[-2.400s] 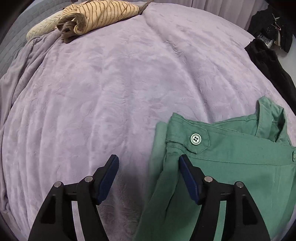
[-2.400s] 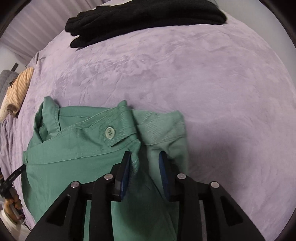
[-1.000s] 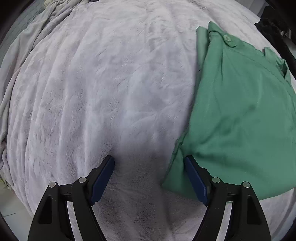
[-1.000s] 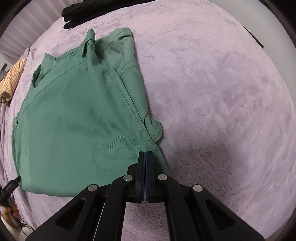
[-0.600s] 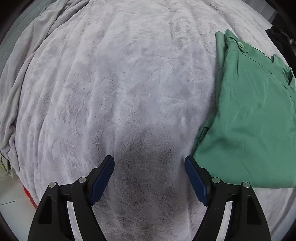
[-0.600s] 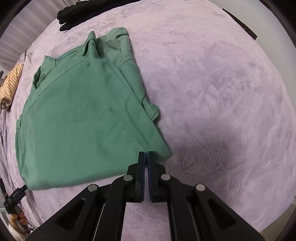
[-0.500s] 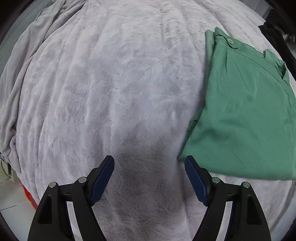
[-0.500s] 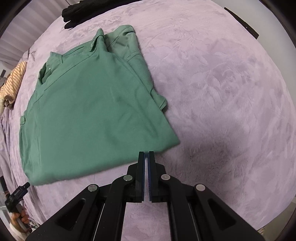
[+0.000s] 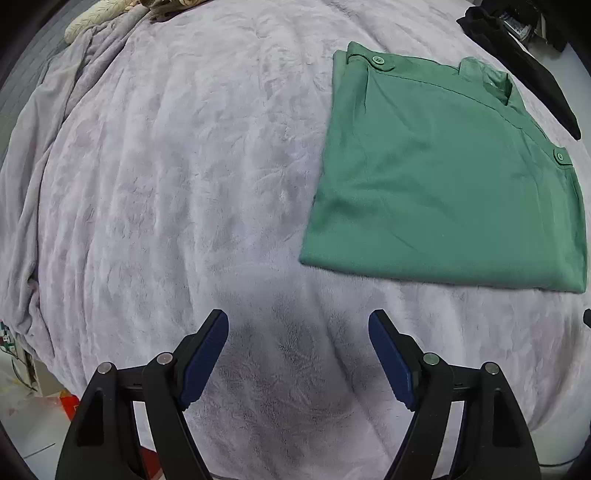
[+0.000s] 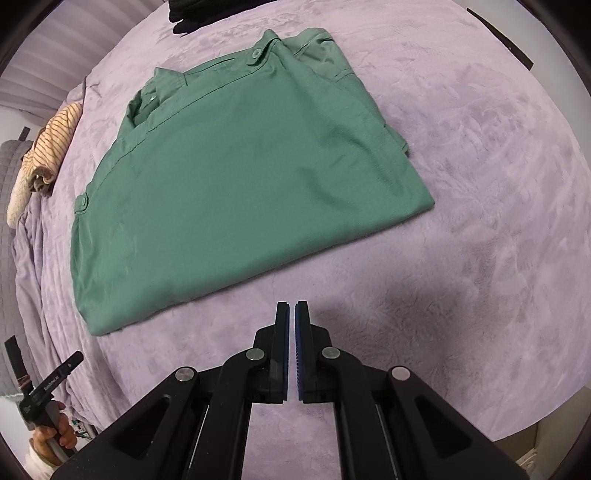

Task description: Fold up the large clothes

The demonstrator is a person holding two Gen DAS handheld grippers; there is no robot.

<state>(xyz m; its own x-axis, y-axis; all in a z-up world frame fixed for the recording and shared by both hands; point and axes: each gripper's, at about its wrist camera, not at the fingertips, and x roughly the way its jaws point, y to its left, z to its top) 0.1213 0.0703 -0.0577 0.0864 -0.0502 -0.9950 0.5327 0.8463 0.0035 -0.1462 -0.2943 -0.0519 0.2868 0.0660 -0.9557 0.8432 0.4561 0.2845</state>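
A green button shirt (image 9: 443,177) lies folded flat on the lilac plush blanket (image 9: 184,184). It also shows in the right wrist view (image 10: 240,177), collar at the far side. My left gripper (image 9: 297,328) is open and empty, hovering over bare blanket short of the shirt's near left corner. My right gripper (image 10: 291,314) has its jaws nearly together with only a thin gap, holding nothing, just off the shirt's near edge.
A striped tan garment (image 10: 51,147) is bunched at the blanket's far left edge. Black clothes (image 9: 524,70) lie beyond the shirt, also at the top of the right wrist view (image 10: 199,14). The bed's edge and floor (image 9: 22,402) are at lower left.
Both grippers have drawn back from the shirt. The right gripper let go of the shirt's near corner, and the shirt now lies flat and apart from both.
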